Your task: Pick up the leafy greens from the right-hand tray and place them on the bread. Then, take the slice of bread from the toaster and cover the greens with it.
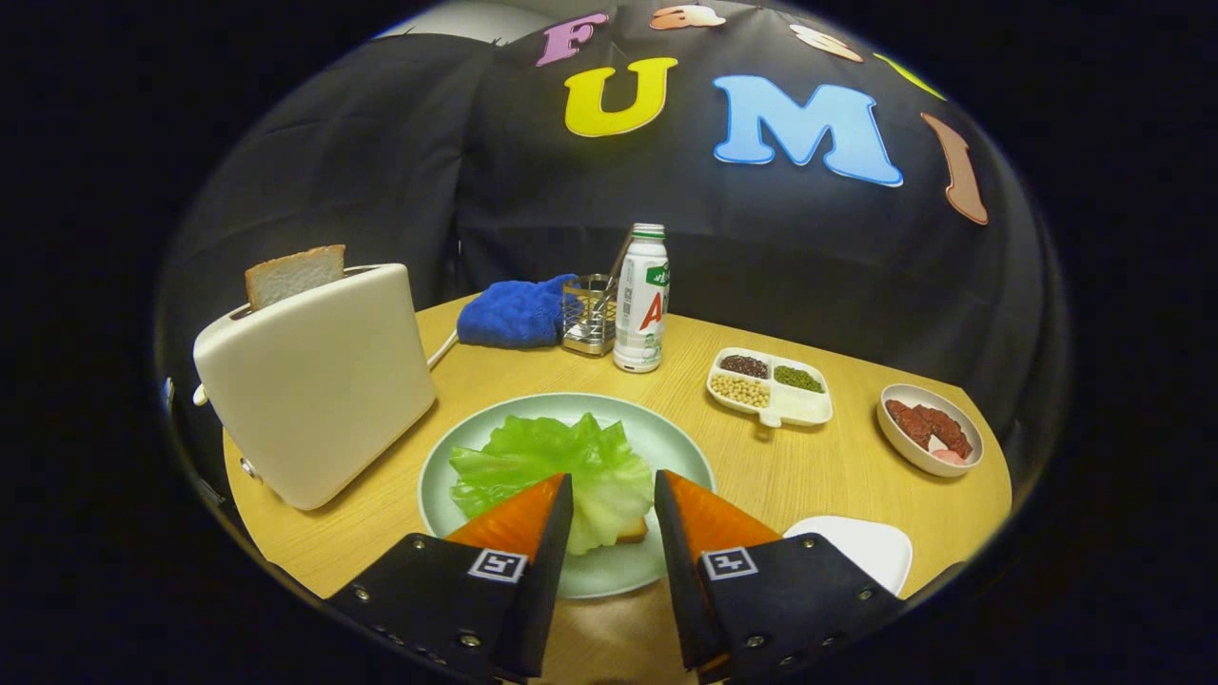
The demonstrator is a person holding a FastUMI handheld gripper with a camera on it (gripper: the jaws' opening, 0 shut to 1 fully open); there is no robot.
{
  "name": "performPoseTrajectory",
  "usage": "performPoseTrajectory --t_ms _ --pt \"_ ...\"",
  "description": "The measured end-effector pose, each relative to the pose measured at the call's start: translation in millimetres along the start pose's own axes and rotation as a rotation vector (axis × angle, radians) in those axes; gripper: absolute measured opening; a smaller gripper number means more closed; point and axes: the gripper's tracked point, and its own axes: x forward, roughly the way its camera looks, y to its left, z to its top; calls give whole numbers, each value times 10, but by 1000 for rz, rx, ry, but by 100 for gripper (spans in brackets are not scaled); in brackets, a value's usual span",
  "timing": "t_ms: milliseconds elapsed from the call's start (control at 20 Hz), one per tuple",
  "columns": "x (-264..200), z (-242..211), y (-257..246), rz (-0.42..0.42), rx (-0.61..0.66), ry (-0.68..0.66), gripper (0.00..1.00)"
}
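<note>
Light: bright, even, from above the table (495, 381).
Shadows: soft, short, beneath the toaster (319, 381).
Glare: faint on the bottle (640, 300).
Edges: bent, darkening.
Focus: sharp mid-frame.

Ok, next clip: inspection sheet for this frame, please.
Surface: round wooden table.
Job's things: lettuce leaf lying on bread on green plate; bread slice upright in toaster.
Clutter: bottle, blue cloth, wire holder, divided dish of beans, bowl of meat, white tray.
Grippers: gripper open, above the lettuce.
Cables: toaster cord.
Surroundings: black cloth wall.
</note>
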Motion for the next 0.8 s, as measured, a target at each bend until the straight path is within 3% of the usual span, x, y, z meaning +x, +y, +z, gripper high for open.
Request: performPoseTrajectory --t_ms 300,800 --pt "-351 341 -57 -62 12 -162 54" --pt "-832 622 702 24 13 -280 54"
